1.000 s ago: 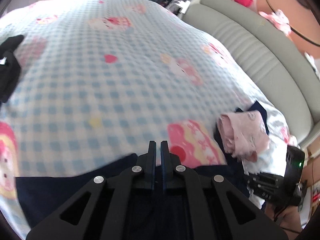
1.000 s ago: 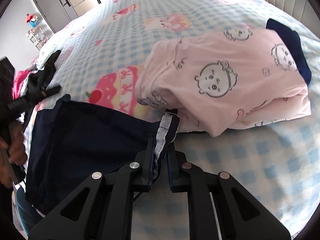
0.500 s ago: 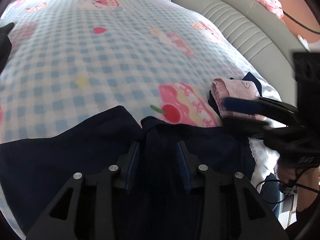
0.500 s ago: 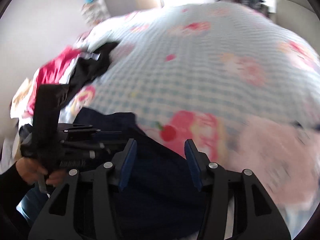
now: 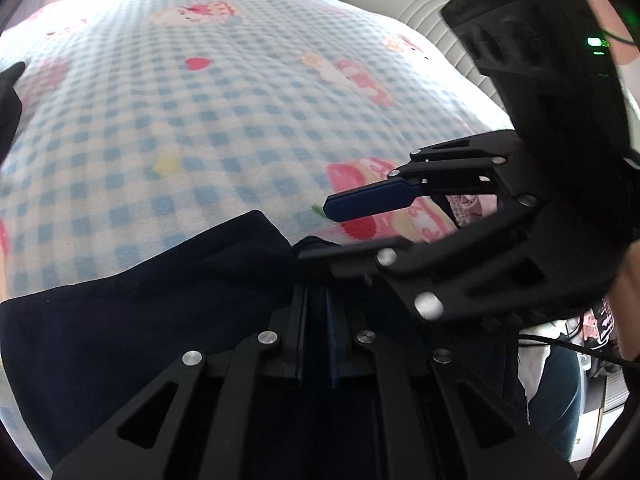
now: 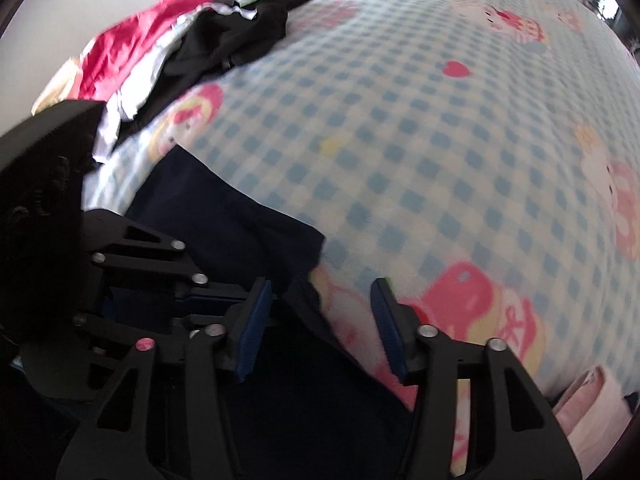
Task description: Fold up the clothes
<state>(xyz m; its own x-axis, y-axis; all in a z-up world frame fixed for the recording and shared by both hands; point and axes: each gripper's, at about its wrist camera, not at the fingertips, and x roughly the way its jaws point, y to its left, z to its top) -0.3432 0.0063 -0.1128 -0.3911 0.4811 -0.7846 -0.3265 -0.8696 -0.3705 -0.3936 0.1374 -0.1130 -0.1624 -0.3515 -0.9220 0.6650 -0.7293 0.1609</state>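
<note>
Navy garment (image 5: 152,320) lies on the bed (image 5: 224,120). Our left tool (image 5: 316,312) has just closed, pinching its folded edge. Our right tool (image 6: 320,320), spread and just narrowing, hovers just beside that pinch, the garment's corner between its pads, unpressed.

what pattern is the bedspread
Blue and white checks with pink cartoon characters and hearts on the bedspread, clearest in the right wrist view.
</note>
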